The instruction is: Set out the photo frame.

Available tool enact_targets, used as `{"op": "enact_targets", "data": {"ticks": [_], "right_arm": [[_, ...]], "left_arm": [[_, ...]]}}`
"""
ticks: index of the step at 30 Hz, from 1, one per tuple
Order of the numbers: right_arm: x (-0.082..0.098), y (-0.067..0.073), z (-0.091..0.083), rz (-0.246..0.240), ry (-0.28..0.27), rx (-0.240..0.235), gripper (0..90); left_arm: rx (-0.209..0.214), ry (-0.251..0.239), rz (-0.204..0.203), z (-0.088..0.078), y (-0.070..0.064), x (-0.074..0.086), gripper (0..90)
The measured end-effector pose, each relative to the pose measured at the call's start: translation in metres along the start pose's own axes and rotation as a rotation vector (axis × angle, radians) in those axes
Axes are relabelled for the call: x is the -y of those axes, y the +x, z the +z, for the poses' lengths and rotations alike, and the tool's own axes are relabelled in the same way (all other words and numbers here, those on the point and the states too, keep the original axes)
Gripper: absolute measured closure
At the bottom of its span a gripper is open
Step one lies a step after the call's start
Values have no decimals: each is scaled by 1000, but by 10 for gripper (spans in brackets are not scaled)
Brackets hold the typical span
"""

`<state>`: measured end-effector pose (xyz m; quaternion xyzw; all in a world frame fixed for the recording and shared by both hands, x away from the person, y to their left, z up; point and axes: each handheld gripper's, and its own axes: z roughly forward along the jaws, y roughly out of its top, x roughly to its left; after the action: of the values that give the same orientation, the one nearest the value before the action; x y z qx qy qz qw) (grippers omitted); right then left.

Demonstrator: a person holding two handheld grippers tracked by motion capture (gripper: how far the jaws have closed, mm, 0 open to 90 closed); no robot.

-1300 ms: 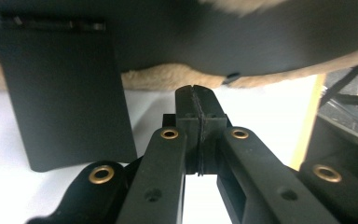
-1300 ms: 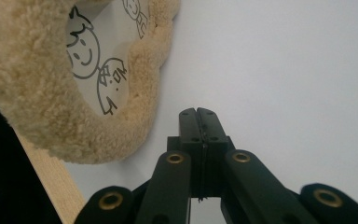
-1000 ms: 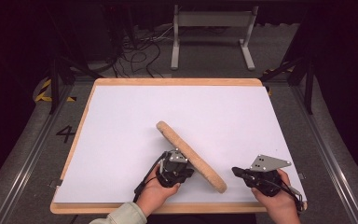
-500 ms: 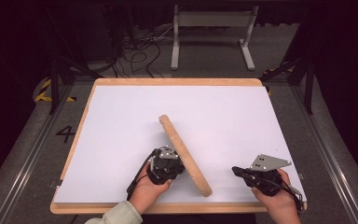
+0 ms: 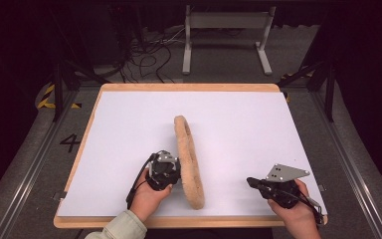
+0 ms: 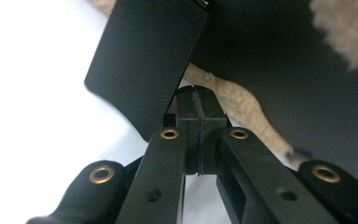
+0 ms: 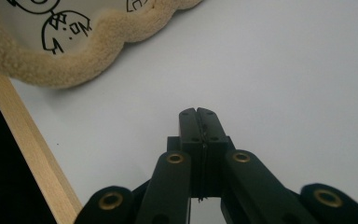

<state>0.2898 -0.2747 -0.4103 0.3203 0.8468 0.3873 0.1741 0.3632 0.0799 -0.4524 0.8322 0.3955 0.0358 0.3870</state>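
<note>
Fleece-edged mat (image 5: pixel 188 162), stood on edge on the white tabletop (image 5: pixel 238 134), pinched by closed left hand-held gripper (image 5: pixel 171 172) for turning; right hand-held gripper (image 5: pixel 251 182) closed, empty.

A lab recording bay: a white-topped table (image 5: pixel 129 124) with wooden rim stands on a grey floor amid loose cables (image 5: pixel 146 55), a metal stand (image 5: pixel 226 35), and hazard tape (image 5: pixel 47 97)

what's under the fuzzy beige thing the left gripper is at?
The fuzzy beige piece stands on edge on the white table surface, beside the left gripper. White surface shows along both sides. The strip directly under its lower edge is covered, so anything there can't be seen.
</note>
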Motion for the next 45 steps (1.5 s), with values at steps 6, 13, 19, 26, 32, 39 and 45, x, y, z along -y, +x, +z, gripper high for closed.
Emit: {"op": "enact_targets", "data": {"ticks": [6, 13, 19, 26, 32, 39, 45], "right_arm": [[0, 1, 1, -3, 2, -2, 900], [-1, 1, 2, -5, 2, -7, 900], [-1, 2, 4, -9, 4, -12, 900], [-2, 2, 7, -10, 4, -20, 900], [-7, -1, 11, -16, 1, -29, 900], [-13, -4, 21, -23, 7, -37, 900], [-15, -7, 29, -21, 17, -38, 900]], "left_arm": [[3, -12, -20, -5, 19, -1, 900], [7, -15, -8, -10, 38, -3, 900], [27, -22, -20, -18, 61, -4, 899], [46, -35, -25, -26, 64, -2, 843], [-14, -35, -70, -46, 56, 2, 717], [-48, -120, -162, -84, 52, 12, 589], [-26, -209, -171, -113, 36, 23, 455]]}}
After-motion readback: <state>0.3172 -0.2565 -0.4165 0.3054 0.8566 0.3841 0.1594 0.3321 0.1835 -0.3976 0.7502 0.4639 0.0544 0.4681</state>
